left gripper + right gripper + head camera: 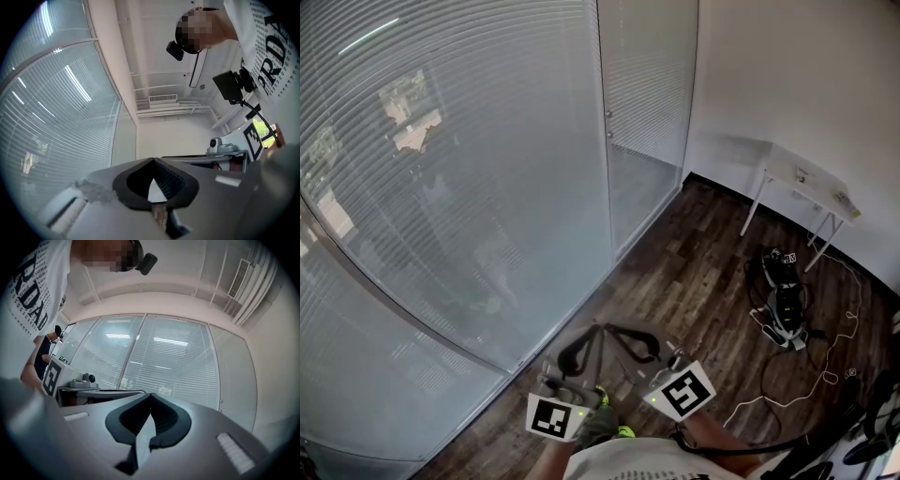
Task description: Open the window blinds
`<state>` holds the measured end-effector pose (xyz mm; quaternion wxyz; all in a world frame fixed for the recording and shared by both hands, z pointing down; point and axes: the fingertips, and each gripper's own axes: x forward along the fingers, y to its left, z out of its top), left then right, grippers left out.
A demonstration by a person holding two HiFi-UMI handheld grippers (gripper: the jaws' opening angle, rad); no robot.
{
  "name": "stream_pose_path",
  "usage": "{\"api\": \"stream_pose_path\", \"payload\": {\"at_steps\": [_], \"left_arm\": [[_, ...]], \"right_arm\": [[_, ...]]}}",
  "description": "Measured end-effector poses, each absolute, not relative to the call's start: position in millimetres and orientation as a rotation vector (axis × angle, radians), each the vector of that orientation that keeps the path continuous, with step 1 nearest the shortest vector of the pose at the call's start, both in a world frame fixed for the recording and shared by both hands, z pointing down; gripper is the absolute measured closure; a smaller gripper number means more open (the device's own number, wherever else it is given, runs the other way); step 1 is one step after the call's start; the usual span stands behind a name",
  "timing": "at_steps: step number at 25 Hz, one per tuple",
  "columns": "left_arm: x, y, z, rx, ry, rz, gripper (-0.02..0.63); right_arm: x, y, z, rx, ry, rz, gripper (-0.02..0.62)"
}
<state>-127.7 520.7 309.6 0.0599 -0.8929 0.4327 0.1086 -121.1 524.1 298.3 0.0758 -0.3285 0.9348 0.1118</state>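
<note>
Closed white slatted blinds (459,169) hang behind a glass wall that fills the left and middle of the head view. Both grippers are low in that view, side by side over the wooden floor, a short way from the glass. My left gripper (574,352) has its black jaws together with nothing between them. My right gripper (637,343) is shut and empty too. In the left gripper view the left gripper (153,161) tilts slightly upward, with the blinds (56,122) on its left. The right gripper (150,395) faces the blinds (173,362) directly.
A narrow glass door panel (642,103) with small knobs stands right of the main pane. A white folding table (811,183) stands against the white wall at the right. A bag with tangled cables (783,305) lies on the dark wooden floor (694,272).
</note>
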Motion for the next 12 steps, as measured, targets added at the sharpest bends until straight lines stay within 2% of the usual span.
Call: {"api": "stream_pose_path", "payload": {"at_steps": [12], "left_arm": [[-134, 464, 316, -2.738, 1.274, 0.365, 0.615]], "right_arm": [[-128, 467, 306, -1.026, 2.837, 0.328, 0.588]]}}
